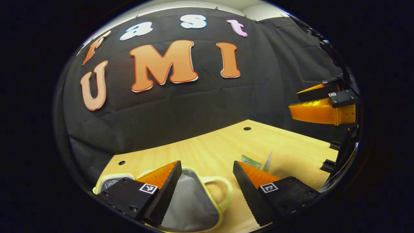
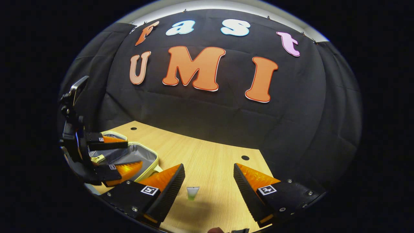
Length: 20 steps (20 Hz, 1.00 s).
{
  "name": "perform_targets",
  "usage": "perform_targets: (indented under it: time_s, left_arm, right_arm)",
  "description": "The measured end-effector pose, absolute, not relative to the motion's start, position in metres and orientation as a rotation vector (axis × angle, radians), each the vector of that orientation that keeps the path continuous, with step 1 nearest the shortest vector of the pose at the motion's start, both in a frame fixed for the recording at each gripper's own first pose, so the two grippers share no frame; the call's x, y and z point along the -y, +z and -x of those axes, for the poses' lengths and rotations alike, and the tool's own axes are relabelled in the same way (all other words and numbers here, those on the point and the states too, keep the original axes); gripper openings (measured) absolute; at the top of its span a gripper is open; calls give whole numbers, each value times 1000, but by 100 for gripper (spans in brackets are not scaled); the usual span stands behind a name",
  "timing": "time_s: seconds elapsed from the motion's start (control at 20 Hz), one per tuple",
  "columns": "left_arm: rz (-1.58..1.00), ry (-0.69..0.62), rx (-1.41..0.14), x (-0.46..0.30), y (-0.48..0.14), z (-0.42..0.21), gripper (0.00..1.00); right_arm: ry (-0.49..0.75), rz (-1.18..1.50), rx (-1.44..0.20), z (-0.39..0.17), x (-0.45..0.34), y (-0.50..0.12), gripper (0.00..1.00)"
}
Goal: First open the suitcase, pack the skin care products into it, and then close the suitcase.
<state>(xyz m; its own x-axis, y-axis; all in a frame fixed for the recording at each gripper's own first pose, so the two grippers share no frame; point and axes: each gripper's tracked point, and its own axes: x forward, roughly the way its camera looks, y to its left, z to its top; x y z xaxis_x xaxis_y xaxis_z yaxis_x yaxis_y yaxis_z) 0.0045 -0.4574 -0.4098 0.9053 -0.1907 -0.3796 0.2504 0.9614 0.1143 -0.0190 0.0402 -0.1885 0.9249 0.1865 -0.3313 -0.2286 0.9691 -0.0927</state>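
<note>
The suitcase [image 1: 190, 200] lies open on the table [image 1: 210, 145], its grey lining seen below and between the spread fingers of the left gripper [image 1: 207, 168]. A small tube [image 2: 193, 193] stands on the table between the parted, empty fingers of the right gripper [image 2: 208, 171], apart from both.

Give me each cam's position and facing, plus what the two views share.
Left gripper view: rides the left gripper, facing the booth wall over the open suitcase; own fingers apart at bottom, right gripper at far right.
Right gripper view: rides the right gripper, above a small green tube; left gripper at left over the suitcase.
Shared: table, suitcase, tube.
</note>
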Motion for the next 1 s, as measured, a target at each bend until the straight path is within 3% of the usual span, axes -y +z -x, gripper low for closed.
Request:
perform_targets:
  time_s: [0.65,0.95,1.0]
  left_arm:
    - [-108,-364,-513,554,-507,-20,99]
    - [-65,-338,-579,560,-542,-35,97]
    - [-58,-340,-585,563,-544,-35,93]
  right_arm:
    - [226,202,-344,11,-13,-197,96]
    - [238,192,-346,13,-2,-194,96]
    - [233,183,-344,13,1,-194,96]
